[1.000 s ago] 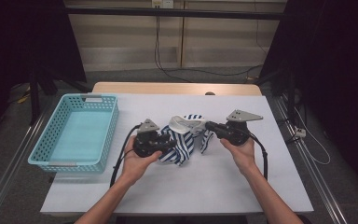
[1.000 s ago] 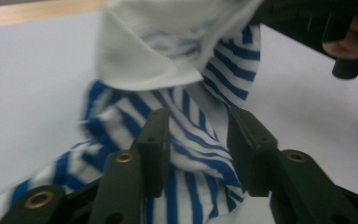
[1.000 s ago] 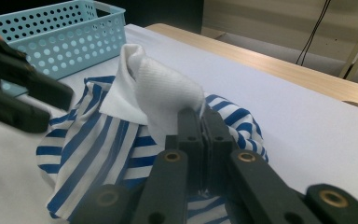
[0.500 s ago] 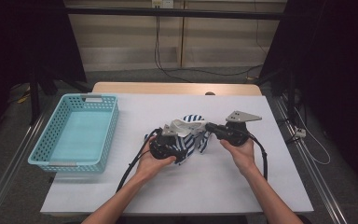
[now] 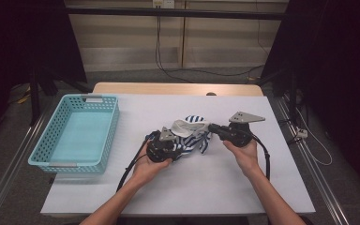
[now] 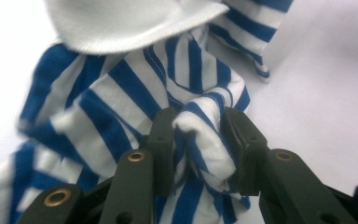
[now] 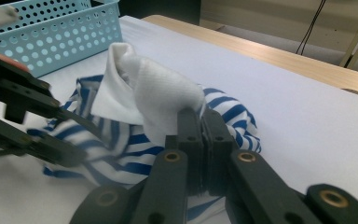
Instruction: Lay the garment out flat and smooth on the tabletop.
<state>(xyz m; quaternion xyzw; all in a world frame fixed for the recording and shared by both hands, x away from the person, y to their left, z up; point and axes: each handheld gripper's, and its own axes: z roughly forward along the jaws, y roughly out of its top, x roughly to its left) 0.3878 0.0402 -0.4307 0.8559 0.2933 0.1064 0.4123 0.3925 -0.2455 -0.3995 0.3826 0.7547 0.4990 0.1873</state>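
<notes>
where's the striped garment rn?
In the high view, the striped garment lies bunched near the middle of the white table, right of the blue basket, pinched between the left gripper and the right gripper.

Black grippers (image 5: 180, 146), brass screws, grey plates, bare forearms.

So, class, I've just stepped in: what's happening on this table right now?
A person holds a gripper in each hand over a white table. The left gripper is shut on a bunched fold of a blue-and-white striped garment. The right gripper is clamped on the garment's white collar, holding it raised. A turquoise basket sits to the left, nothing visible in it.
</notes>
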